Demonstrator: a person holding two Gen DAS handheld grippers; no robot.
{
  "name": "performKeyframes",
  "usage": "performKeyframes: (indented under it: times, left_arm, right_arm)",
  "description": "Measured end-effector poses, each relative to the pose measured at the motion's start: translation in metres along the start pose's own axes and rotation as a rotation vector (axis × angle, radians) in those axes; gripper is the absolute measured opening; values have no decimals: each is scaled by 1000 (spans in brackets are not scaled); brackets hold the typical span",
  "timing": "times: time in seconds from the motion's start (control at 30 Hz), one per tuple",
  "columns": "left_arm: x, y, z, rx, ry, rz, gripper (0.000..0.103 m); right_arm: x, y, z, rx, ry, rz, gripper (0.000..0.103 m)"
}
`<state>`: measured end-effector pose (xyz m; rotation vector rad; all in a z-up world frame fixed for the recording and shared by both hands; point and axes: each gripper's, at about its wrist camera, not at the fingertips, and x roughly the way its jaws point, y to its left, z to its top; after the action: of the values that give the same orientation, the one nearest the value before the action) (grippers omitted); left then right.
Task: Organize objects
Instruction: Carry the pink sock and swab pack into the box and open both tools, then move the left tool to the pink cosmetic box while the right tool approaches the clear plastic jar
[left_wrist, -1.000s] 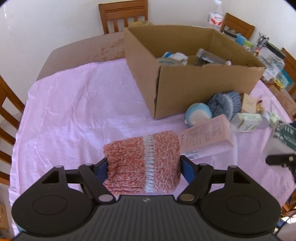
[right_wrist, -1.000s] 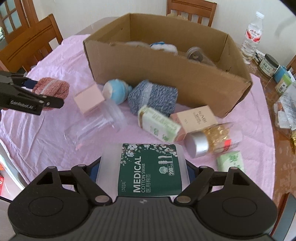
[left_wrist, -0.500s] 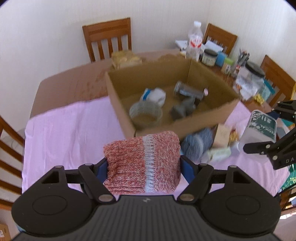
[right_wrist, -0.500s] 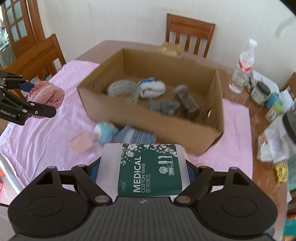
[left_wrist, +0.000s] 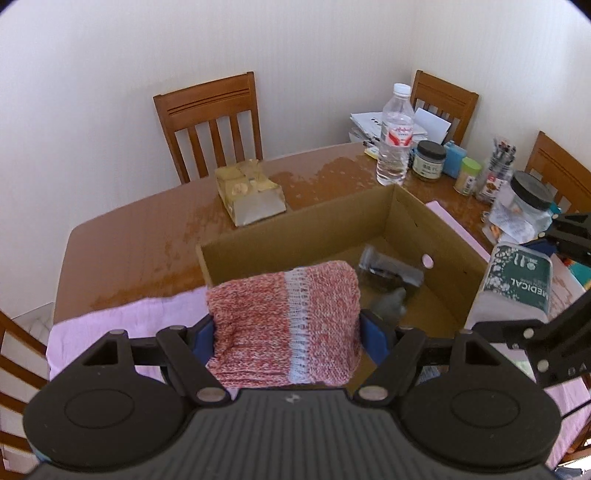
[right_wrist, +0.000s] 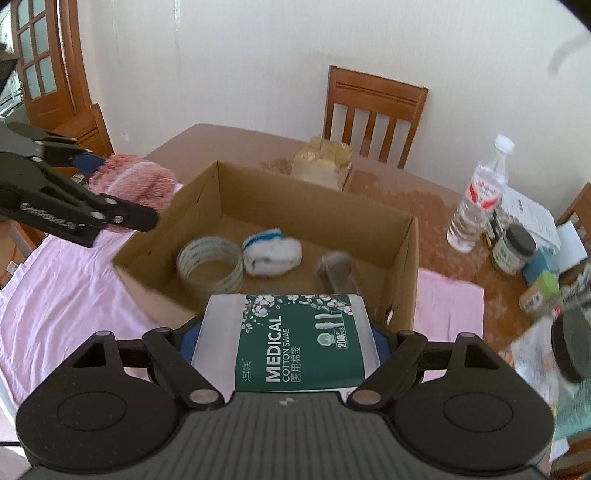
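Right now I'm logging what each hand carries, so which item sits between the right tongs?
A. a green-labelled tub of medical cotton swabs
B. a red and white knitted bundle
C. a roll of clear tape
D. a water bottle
A: in the right wrist view the tub of medical cotton swabs is clamped between the right tongs, while the tape roll lies in the cardboard box.
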<state>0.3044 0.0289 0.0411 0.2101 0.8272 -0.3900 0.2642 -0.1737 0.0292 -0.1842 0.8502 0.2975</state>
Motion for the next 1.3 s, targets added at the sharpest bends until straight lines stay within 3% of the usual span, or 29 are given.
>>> performKeyframes:
  times: [0.33,0.43,0.53,0.63,0.67,0.77,1.3]
  left_arm:
    - [53,9,32,-17,28,22,77]
    - [68,10,34,-20,47,31,77]
    - [79,10,35,-17,60,46,78]
    - [86,10,37,-21,52,91,91]
    - [86,10,37,-27,42,113,95]
    - [84,9,37,-34,28,134,96]
    - [36,-16,9,3,0,103,99]
  right_arm:
    - [34,-28,24,11,3,-16,88]
    - [36,-35,20,36,11,-13,103]
    - [33,-39,15,37,10,-9,103]
    - [32,-42,11,38,19,-21,103]
    - [32,-44,9,43,22,-24,103]
    - [29,-49,6,58,23,-25,103]
    - [6,-43,-28,95,23,-38,103]
